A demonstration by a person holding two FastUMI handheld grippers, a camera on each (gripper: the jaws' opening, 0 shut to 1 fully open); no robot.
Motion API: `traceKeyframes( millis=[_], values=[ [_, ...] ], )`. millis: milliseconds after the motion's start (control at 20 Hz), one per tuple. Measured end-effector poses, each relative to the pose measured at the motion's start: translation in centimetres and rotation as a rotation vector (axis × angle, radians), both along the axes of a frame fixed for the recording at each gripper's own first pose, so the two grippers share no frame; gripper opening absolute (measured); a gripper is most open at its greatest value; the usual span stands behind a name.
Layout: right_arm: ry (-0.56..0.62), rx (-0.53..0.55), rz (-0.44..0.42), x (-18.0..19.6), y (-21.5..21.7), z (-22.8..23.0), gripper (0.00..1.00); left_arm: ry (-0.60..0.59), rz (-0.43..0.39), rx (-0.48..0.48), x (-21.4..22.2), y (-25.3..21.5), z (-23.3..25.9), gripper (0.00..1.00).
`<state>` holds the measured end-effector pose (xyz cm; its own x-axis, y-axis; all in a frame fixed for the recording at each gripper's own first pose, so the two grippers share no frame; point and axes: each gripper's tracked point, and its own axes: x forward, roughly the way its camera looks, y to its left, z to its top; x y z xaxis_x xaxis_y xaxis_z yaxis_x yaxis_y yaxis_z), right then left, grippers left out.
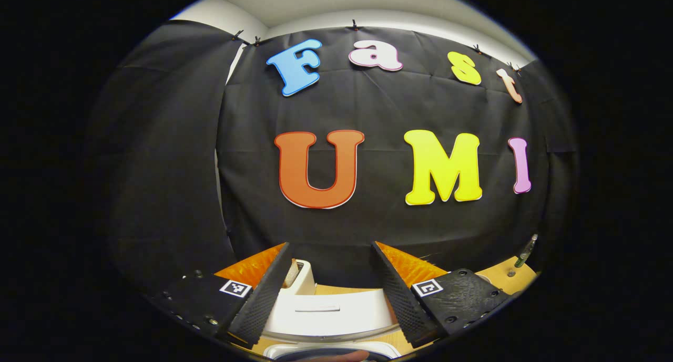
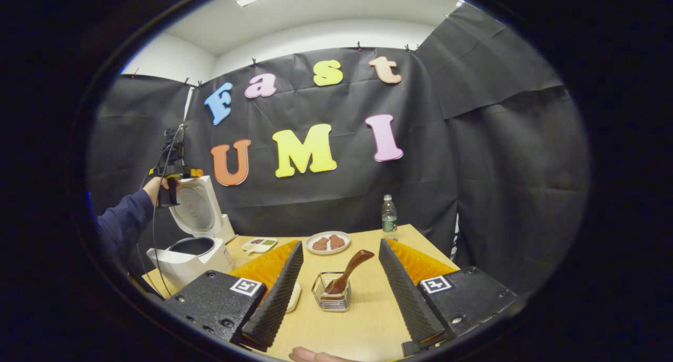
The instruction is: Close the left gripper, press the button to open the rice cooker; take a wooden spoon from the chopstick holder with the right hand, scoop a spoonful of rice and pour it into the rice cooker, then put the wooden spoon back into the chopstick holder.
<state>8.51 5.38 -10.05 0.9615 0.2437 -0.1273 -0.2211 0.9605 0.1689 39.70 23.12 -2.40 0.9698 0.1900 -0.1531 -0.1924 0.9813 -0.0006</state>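
Currently the rice cooker (image 2: 189, 254) is seen at the far left of the counter (image 2: 363, 320) in the right gripper view, with its lid (image 2: 195, 209) swung up and its dark inner pot exposed. Behind the raised lid the left gripper (image 2: 171, 167) is held high by a hand (image 2: 157, 186) in a dark blue sleeve (image 2: 123, 223); from this view it cannot be told whether its fingers are apart. In the left gripper view the same left gripper (image 1: 328, 293) is seen with its fingers set wide apart and nothing between them, and the white rice cooker (image 1: 328, 309) is seen just beyond and below them.

To the right of the rice cooker, a small flat tray (image 2: 258, 244) with coloured contents is set on the counter. Further right of the cooker, a white plate (image 2: 328, 242) carrying brown pieces is placed, and nearer the camera the wire chopstick holder (image 2: 331, 293) is stood near the middle of the counter. The wooden spoon (image 2: 349, 270) is kept in that holder, its handle leaning up and to the right. A pale dish (image 2: 293, 296) is partly hidden beside the holder, behind the gripper's finger. Further right again from the cooker, a clear bottle (image 2: 389, 215) with a green label is stood upright at the counter's far edge.

The right gripper (image 2: 339, 293) is held with its fingers spread well apart and empty, the holder and spoon being framed between them but well beyond.
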Motion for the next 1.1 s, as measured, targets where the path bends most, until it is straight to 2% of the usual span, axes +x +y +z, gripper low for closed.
traceKeyframes(
  millis=[50,100,150,400,650,750,900,1100],
  values=[
    [-0.006,0.004,-0.002,-0.4,-0.2,0.1,0.94,-0.001,0.005,-0.002,-0.5,0.1,0.0,0.96],
    [-0.013,0.008,-0.008,-0.6,-0.6,0.2,0.94,0.002,0.007,-0.007,-1.0,0.0,-0.1,0.90],
    [-0.015,0.010,-0.016,-1.0,-1.0,0.1,0.94,0.003,0.007,-0.005,-1.5,-0.3,-0.2,0.96],
    [0.009,0.061,-0.034,-3.1,-1.9,-1.0,0.94,0.026,0.009,-0.010,-4.5,-1.2,-0.8,0.96],
    [0.008,0.110,-0.005,-5.8,-0.4,-1.5,0.94,0.030,-0.005,-0.013,-8.2,-2.5,-2.1,0.96],
    [0.020,0.130,0.043,-7.7,1.6,-2.2,0.94,0.045,-0.014,-0.020,-9.6,-3.0,-3.0,0.97],
    [0.047,0.134,0.079,-9.2,2.9,-3.0,0.94,0.127,-0.034,-0.035,-11.8,-4.3,-6.0,0.97],
    [0.037,0.085,0.096,-11.3,4.3,-2.8,0.94,0.215,-0.016,0.027,-15.1,-4.6,-8.9,0.97]
  ],
)
